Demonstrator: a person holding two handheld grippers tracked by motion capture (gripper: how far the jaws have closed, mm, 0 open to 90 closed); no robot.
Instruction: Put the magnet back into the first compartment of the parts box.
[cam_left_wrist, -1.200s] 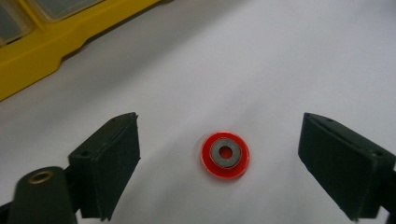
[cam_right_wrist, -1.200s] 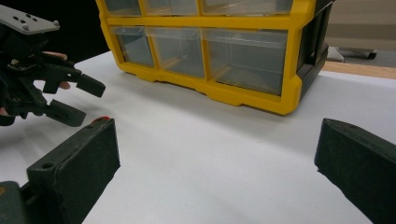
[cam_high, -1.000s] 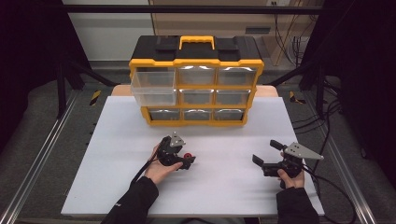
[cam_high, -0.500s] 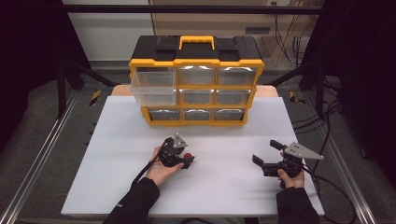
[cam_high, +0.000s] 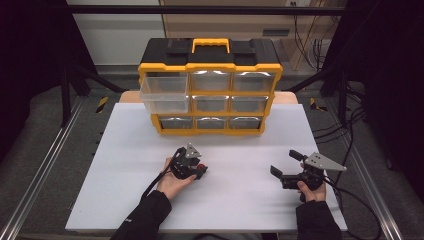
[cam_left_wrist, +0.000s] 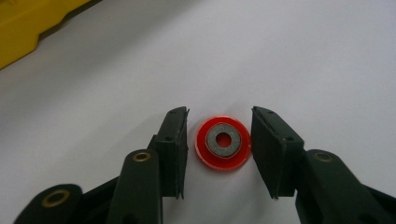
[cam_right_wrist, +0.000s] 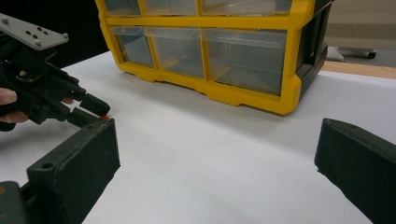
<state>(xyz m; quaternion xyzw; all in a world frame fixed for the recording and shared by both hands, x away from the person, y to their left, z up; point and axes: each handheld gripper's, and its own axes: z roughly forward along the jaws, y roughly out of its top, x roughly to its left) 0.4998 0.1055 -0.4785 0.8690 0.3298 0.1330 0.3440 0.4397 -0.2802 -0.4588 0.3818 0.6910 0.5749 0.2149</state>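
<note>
High view: a yellow organizer (cam_high: 210, 87) stands at the back of the white surface (cam_high: 125, 165), its upper-left drawer (cam_high: 165, 94) pulled out, probably to take a part; whether anything lies inside cannot be told. The left claw (cam_high: 196, 169) lies low on the surface so its jaws flank a red washer (cam_left_wrist: 222, 142) lying flat near mid-surface. These jaws have just been closing; in the left gripper view one pad seems to meet the rim, the other stands just beside it, so no firm grip can be confirmed. The right claw (cam_high: 285, 167) waits well apart, jaws wide and empty. In the high view the washer is mostly hidden.
</note>
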